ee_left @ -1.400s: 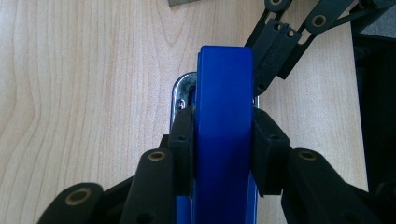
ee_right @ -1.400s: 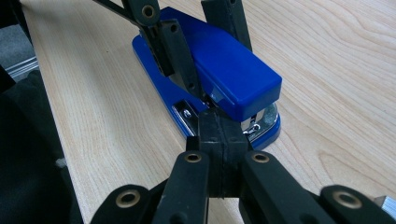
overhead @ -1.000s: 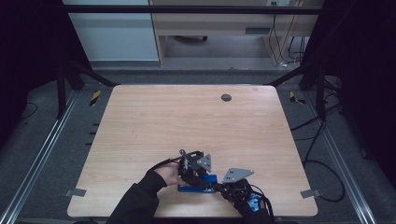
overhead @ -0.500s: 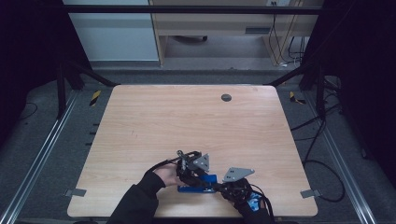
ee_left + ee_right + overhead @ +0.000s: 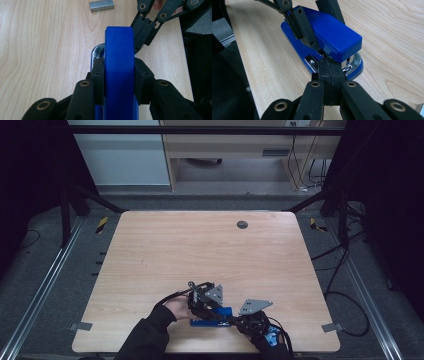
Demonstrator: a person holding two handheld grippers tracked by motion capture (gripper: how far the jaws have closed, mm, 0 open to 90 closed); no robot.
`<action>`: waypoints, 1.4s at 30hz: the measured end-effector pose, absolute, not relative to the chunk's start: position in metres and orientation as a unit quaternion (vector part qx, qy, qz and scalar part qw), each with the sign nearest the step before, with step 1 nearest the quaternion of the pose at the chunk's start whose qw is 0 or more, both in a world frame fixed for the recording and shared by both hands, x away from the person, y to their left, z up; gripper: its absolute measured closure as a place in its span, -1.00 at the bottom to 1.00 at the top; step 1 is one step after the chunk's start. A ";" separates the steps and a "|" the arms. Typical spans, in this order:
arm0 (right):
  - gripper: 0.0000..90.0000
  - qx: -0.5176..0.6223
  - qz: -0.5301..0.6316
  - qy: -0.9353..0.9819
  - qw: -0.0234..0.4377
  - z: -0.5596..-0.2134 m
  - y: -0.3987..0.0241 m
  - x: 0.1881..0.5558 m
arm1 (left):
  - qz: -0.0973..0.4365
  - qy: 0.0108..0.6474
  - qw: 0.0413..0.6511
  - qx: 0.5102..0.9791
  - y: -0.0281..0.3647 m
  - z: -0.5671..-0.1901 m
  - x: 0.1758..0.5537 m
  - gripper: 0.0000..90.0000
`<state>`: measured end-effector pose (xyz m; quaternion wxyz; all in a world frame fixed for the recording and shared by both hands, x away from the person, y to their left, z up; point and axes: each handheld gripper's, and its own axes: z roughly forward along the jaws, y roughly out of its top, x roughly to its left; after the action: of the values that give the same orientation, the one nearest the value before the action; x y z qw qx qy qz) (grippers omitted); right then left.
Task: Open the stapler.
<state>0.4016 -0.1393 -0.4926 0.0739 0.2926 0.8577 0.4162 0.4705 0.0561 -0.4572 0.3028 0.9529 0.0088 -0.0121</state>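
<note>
Stapler (image 5: 212,316) time: a blue stapler lies flat on the wooden table (image 5: 200,250), close to the near edge and a bit right of the middle. In the high view it looks small, and the two claws crowd around it.

The left gripper (image 5: 119,75) is clamped on the stapler. In the left gripper view its two black jaws press on both sides of the blue top, one on each side. A person's left hand (image 5: 176,308) holds this gripper, and a dark sleeve (image 5: 145,340) comes in from the near edge.

The right gripper (image 5: 331,72) sits just right of the stapler in the high view. In the right gripper view its two jaws are pressed together with no gap, and their tips are right at the shiny metal end of the stapler, under the blue top. I cannot tell if they pinch any part of it.

A small grey block of staples (image 5: 101,5) lies on the wood, apart from the stapler, seen in the left gripper view.

Far off on the table there is a round dark hole (image 5: 242,224), near the far edge.
</note>
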 end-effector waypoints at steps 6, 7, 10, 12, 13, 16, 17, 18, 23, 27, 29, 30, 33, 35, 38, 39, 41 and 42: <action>1.00 0.294 0.417 0.857 0.071 -0.493 -0.140 0.402 | -0.014 0.012 0.312 0.950 0.058 -0.458 0.470 0.47; 1.00 0.294 0.418 0.857 0.071 -0.493 -0.140 0.402 | -0.015 0.013 0.312 0.950 0.057 -0.458 0.470 0.47; 1.00 0.294 0.418 0.857 0.071 -0.493 -0.140 0.402 | -0.013 0.011 0.312 0.950 0.058 -0.458 0.470 0.47; 1.00 0.294 0.419 0.856 0.071 -0.493 -0.140 0.402 | -0.012 0.011 0.313 0.950 0.058 -0.458 0.470 0.47; 1.00 0.293 0.419 0.857 0.071 -0.493 -0.140 0.402 | -0.011 0.010 0.314 0.949 0.058 -0.458 0.470 0.47; 1.00 0.293 0.419 0.856 0.071 -0.493 -0.139 0.402 | -0.012 0.009 0.313 0.950 0.059 -0.459 0.471 0.47; 1.00 0.293 0.418 0.857 0.072 -0.493 -0.139 0.402 | -0.012 0.010 0.316 0.949 0.059 -0.459 0.470 0.47; 1.00 0.291 0.418 0.857 0.073 -0.493 -0.139 0.402 | -0.015 0.012 0.320 0.947 0.060 -0.460 0.471 0.47; 1.00 0.293 0.417 0.858 0.069 -0.493 -0.139 0.402 | -0.012 0.004 0.302 0.953 0.056 -0.458 0.471 0.46; 1.00 0.292 0.415 0.859 0.068 -0.492 -0.139 0.403 | -0.016 0.003 0.290 0.957 0.052 -0.457 0.472 0.45; 1.00 0.290 0.414 0.860 0.067 -0.492 -0.139 0.403 | -0.017 0.000 0.288 0.958 0.052 -0.457 0.472 0.44; 1.00 0.290 0.413 0.860 0.067 -0.492 -0.139 0.403 | -0.018 -0.001 0.284 0.959 0.051 -0.456 0.473 0.43; 1.00 0.289 0.412 0.861 0.069 -0.491 -0.139 0.403 | -0.014 -0.006 0.265 0.964 0.047 -0.454 0.473 0.40; 1.00 0.287 0.411 0.862 0.072 -0.491 -0.138 0.403 | -0.015 -0.010 0.253 0.967 0.043 -0.452 0.474 0.37; 1.00 0.287 0.411 0.862 0.071 -0.491 -0.138 0.403 | -0.019 -0.019 0.228 0.973 0.038 -0.450 0.476 0.38; 1.00 0.287 0.411 0.862 0.071 -0.491 -0.138 0.403 | -0.023 -0.018 0.225 0.974 0.037 -0.450 0.476 0.39; 1.00 0.287 0.410 0.863 0.071 -0.491 -0.138 0.403 | -0.025 -0.020 0.219 0.975 0.036 -0.449 0.477 0.41; 1.00 0.287 0.410 0.863 0.071 -0.491 -0.138 0.403 | -0.024 -0.020 0.219 0.975 0.036 -0.448 0.477 0.42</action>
<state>0.4029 -0.1383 -0.4912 0.0709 0.2870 0.8627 0.4104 0.4766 0.0358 -0.4483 0.2185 0.9753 -0.0203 -0.0237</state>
